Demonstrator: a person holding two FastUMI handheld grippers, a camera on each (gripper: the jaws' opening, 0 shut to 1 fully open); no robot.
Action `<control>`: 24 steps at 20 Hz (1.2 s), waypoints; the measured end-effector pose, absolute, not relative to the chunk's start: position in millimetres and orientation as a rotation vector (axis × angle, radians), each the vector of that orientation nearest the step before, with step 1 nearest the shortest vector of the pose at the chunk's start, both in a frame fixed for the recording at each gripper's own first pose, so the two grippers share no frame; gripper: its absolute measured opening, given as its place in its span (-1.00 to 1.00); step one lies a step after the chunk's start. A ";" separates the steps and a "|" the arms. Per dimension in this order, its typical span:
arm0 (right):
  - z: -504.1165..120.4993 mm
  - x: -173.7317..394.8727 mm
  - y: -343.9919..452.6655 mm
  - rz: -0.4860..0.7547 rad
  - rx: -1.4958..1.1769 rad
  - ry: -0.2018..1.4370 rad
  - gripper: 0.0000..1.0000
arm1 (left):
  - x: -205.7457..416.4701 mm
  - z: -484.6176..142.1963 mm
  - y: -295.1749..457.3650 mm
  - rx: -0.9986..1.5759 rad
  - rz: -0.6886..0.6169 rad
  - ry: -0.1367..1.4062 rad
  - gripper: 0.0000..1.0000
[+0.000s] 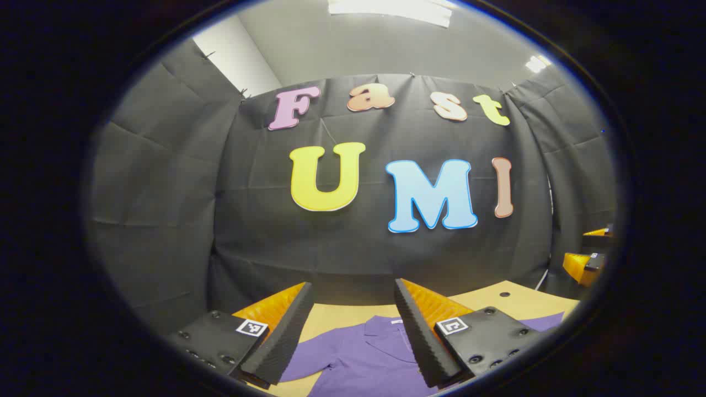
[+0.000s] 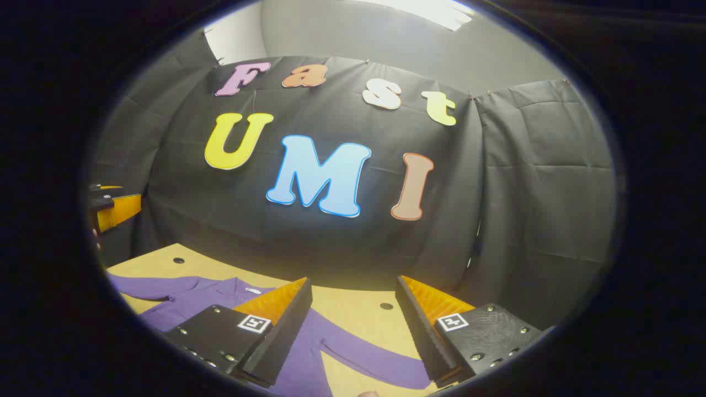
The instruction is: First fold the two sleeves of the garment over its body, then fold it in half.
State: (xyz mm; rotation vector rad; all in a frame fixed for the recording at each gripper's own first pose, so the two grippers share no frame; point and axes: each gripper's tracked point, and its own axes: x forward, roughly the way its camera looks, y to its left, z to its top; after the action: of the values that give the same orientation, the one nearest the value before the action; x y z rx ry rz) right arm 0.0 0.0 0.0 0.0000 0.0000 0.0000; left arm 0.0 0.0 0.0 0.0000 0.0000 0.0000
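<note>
While the left hand-held gripper (image 1: 353, 325) hangs above the near part of the surface (image 1: 336, 315), its two fingers are spread wide with nothing between them, and each black finger block carries a small square black-and-white marker. Seen in the left gripper view between and below those fingers, the purple garment (image 1: 364, 358) lies flat on the tan surface, its collar toward the far edge and one sleeve reaching out to the left, not folded over the body. A further strip of purple shows past the right finger.

The right hand-held gripper (image 2: 353, 322) is likewise spread open and grips nothing. In the right gripper view the garment (image 2: 193, 295) lies to the left and under the fingers, with a sleeve (image 2: 375, 361) stretched out to the right across the bare surface (image 2: 353, 303), also unfolded. A small white tag sits at the collar; whatever is printed on it is too small to make out.

Dark round holes dot the surface near its far edge. Beyond it hangs the black cloth wall (image 2: 540, 182), and above that a pale ceiling with a bright light panel (image 1: 389, 10). At the edge of each view, farther off, orange parts of the other hand-held gripper show.
</note>
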 end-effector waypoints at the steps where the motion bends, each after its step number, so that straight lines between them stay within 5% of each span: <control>1: -1.3 0.5 -0.5 0.000 -0.001 0.002 0.88 | 0.0 -0.3 -0.2 0.001 -0.001 0.000 0.89; 24: -71.1 10.5 -44.7 -0.071 0.091 0.144 0.88 | 1.4 -6.7 -10.8 0.004 -0.006 0.050 0.90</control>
State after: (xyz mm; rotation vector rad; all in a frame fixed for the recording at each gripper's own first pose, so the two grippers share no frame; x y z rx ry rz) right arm 10.5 -44.7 -71.1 0.0913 0.1437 -0.0705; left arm 1.4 -10.8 -6.7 0.0045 0.0500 -0.0056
